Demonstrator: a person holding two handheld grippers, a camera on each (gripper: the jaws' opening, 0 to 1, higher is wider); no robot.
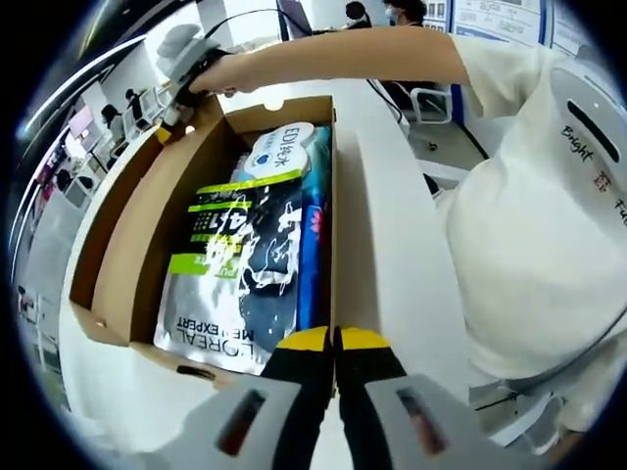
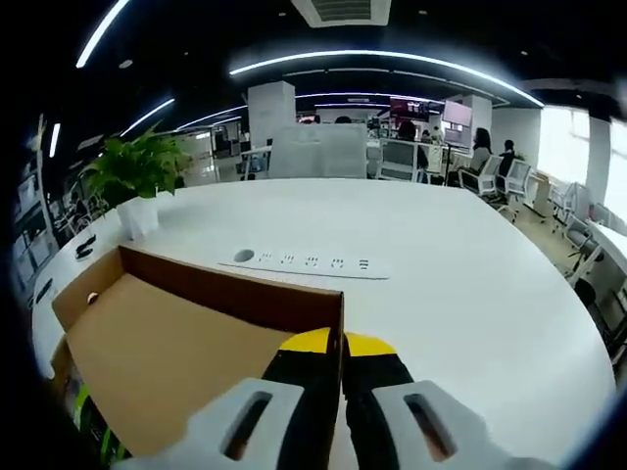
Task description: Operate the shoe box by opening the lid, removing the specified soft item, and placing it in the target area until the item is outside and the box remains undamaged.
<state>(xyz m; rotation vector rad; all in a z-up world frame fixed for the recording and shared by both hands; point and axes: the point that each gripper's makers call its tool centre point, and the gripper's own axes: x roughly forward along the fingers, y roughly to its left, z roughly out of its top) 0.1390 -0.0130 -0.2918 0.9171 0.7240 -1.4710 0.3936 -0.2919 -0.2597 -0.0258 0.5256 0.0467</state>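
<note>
Right hand-held gripper point(image 2: 342, 360) pinches the brown cardboard shoe box lid point(image 2: 186, 348), holding it up; keep it steady. Left hand-held gripper point(image 1: 335, 354), jaws together, empty, at box edge; open it for the silver-black soft pouch point(image 1: 240, 274) inside.

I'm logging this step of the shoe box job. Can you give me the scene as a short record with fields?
box: brown shoe box on white table, open
lid: lid held up, edge pinched by right tool
contents: soft packs inside, a L'Oreal pouch on top, a blue pack beside it
left tool: left tool shut, at box's near edge, holding nothing
item removed: not yet
table extras: potted plant, power strip
</note>
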